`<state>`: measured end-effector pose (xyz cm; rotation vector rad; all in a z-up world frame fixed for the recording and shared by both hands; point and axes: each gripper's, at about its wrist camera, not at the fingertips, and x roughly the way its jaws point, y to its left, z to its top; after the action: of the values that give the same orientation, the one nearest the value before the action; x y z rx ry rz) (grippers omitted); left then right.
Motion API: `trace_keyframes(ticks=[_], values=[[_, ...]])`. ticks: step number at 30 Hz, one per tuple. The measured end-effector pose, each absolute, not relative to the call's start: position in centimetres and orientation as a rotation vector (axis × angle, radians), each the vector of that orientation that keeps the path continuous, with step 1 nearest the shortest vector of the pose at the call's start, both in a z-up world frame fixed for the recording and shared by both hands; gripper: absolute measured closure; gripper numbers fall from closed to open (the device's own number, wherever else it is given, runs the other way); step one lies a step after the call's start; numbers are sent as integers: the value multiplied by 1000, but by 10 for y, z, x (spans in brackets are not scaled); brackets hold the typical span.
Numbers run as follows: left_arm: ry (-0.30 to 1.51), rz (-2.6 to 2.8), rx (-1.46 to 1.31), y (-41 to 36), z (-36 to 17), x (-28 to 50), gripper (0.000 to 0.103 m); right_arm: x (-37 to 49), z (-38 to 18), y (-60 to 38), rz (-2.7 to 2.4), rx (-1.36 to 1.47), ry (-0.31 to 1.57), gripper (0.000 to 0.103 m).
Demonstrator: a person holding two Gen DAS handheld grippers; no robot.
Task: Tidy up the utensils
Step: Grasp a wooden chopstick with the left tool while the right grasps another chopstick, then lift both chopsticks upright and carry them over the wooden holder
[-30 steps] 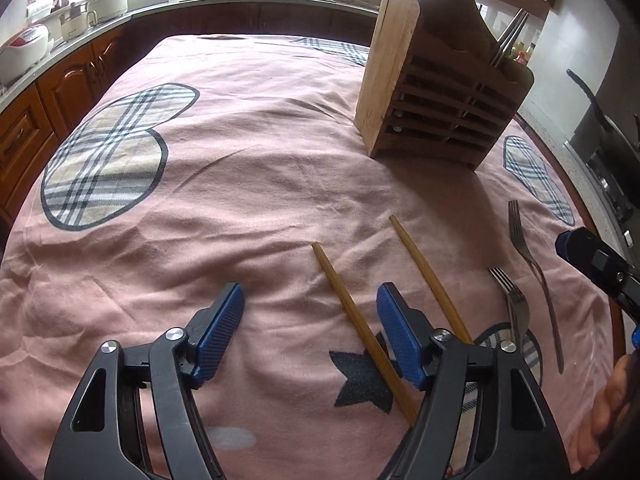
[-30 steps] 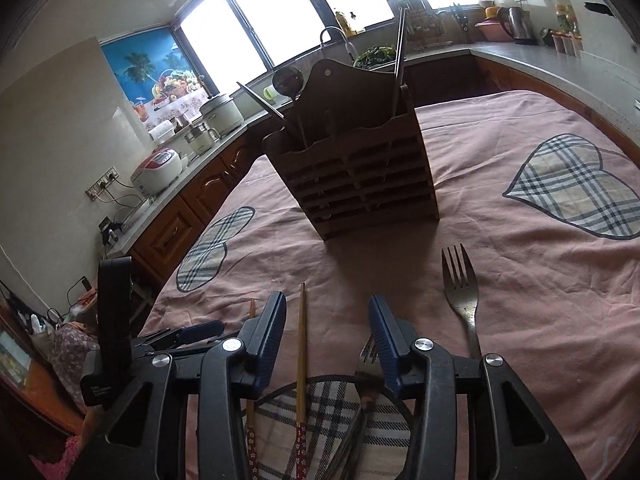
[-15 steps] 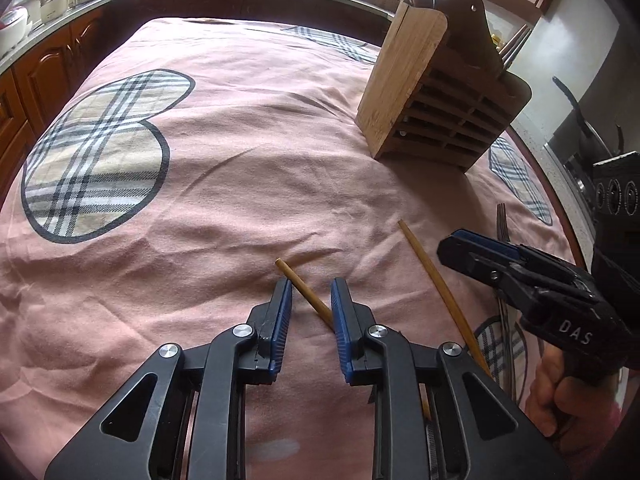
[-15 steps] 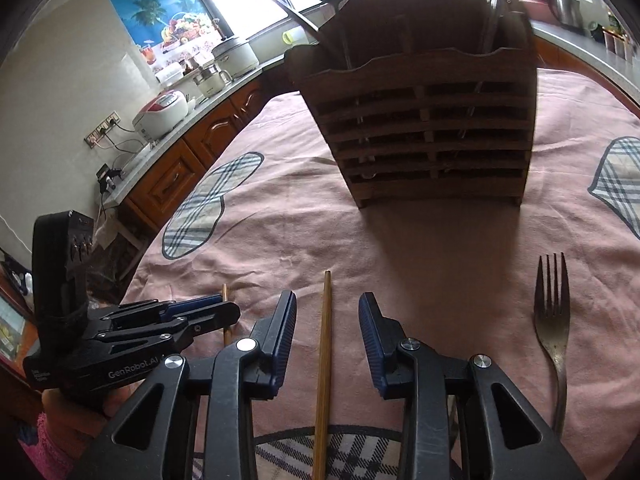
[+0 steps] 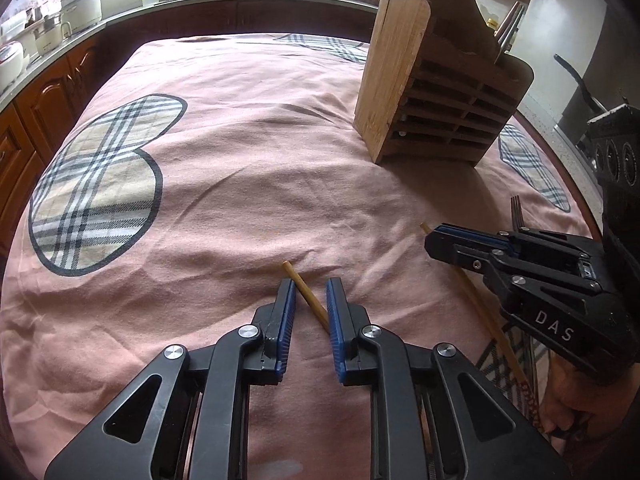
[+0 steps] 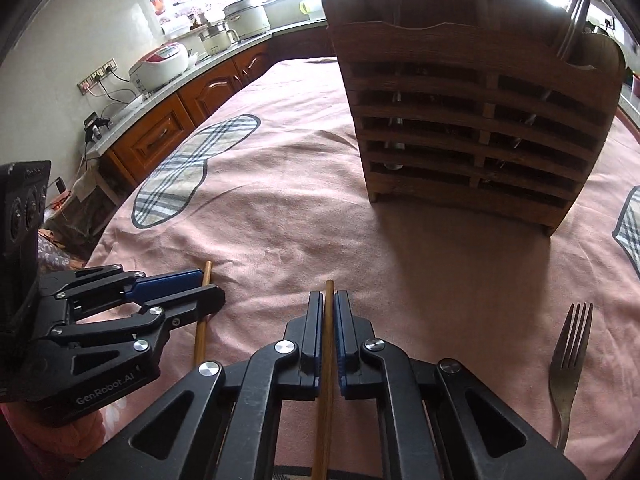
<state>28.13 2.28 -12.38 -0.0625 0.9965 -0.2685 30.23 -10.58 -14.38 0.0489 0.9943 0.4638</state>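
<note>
Two wooden chopsticks lie on the pink cloth. My left gripper [image 5: 311,294] is nearly shut around one chopstick [image 5: 306,298], which lies diagonally between its blue pads with a small gap on each side. My right gripper [image 6: 328,304] is shut on the other chopstick [image 6: 328,328], whose tip sticks out just past the pads. The right gripper also shows in the left wrist view [image 5: 440,240], the left gripper in the right wrist view [image 6: 204,280]. A slatted wooden utensil holder [image 6: 472,128] stands upright behind, with utensils in it.
A metal fork [image 6: 570,364] lies on the cloth right of my right gripper. The pink tablecloth [image 5: 240,160] has plaid heart patches. Wooden cabinets and a counter with rice cookers [image 6: 160,66] run along the left and far side.
Both grippers have moved forward and closed in around their chopsticks. The right one has gone from half open to shut on its chopstick; the left has narrowed a little more.
</note>
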Motion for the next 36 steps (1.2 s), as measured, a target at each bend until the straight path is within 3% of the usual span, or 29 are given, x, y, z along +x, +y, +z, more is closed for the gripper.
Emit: trace_keyframes(ticks=[7,23,36], values=[[970,-312,-176,37,-105,264,98,284,-105,-134,451,152,895,98],[751,-378,-190,35,-16,208,98,230,-20,-174,411,236,660,98],[637,-390,-223,36,15,190,98,205,17,-200,371,261,533,98]])
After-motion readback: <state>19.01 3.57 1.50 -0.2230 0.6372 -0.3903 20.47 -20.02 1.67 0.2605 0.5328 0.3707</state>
